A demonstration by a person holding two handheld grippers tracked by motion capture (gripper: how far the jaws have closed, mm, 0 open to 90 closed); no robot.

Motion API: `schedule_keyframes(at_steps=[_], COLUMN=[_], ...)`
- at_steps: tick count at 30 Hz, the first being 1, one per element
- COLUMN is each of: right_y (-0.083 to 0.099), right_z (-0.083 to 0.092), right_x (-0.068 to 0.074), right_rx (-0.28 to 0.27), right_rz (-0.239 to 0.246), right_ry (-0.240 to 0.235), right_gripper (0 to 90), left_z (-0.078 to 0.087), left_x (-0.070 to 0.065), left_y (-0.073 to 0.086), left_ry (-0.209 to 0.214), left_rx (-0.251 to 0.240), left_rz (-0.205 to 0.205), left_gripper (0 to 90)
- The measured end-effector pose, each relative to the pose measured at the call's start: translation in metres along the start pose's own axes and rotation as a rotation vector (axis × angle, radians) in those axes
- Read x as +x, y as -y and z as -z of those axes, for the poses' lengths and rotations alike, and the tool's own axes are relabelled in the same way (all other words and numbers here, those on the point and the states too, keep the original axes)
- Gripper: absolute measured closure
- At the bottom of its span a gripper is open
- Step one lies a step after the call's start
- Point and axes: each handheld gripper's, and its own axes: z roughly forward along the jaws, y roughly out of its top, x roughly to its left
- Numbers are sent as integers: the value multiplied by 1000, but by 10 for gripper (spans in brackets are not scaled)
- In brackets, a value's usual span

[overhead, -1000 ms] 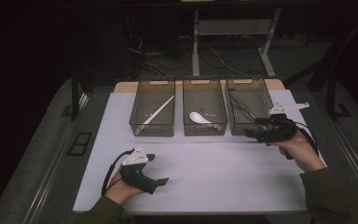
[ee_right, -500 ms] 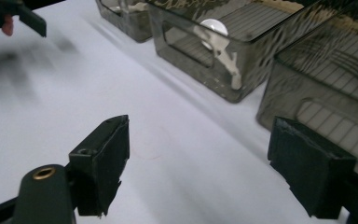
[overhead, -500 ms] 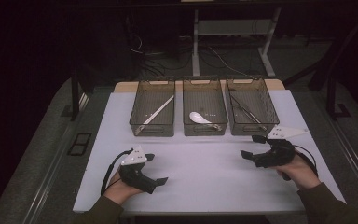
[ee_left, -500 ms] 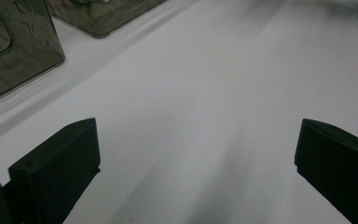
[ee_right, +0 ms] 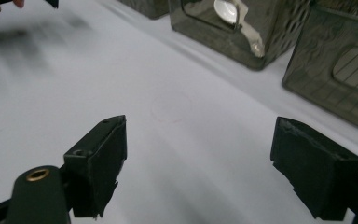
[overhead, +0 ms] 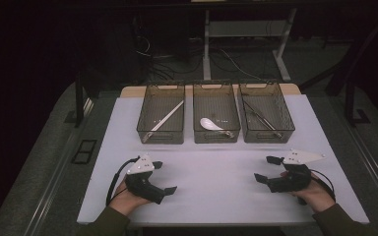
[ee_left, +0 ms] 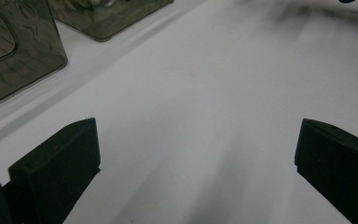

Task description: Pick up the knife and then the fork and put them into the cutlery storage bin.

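R gripper (overhead: 266, 169) empty, jaws just opened wide, right bin (overhead: 266, 119) well beyond, L gripper (overhead: 163, 178) open

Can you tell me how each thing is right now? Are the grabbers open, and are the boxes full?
Left gripper: open, holding nothing.
Right gripper: open, holding nothing.
Left bin: holds a pale stick-like utensil.
Middle bin: holds a white spoon.
Right bin: holds dark utensils.

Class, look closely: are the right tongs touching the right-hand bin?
Apart. In the high view the right tongs sit near the table's front edge, and a strip of bare white mat separates them from the right-hand bin.
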Motion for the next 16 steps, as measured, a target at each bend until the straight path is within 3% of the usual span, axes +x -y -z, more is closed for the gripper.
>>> schedule_keyframes(at_steps=[4, 9, 16], right_y=[10, 19, 21], right_z=[6, 16, 22], right_x=[-1, -6, -8], right_rx=[12, -1, -24], right_rz=[11, -13, -21], right_ry=[14, 32, 36], right_gripper=[182, 182, 182], left_z=[1, 2, 1], left_x=[0, 0, 0], left_y=[0, 0, -1], left_ry=[-1, -1, -3], left_rx=[0, 4, 5], left_rz=[-6, -9, -9], left_gripper=[0, 0, 0])
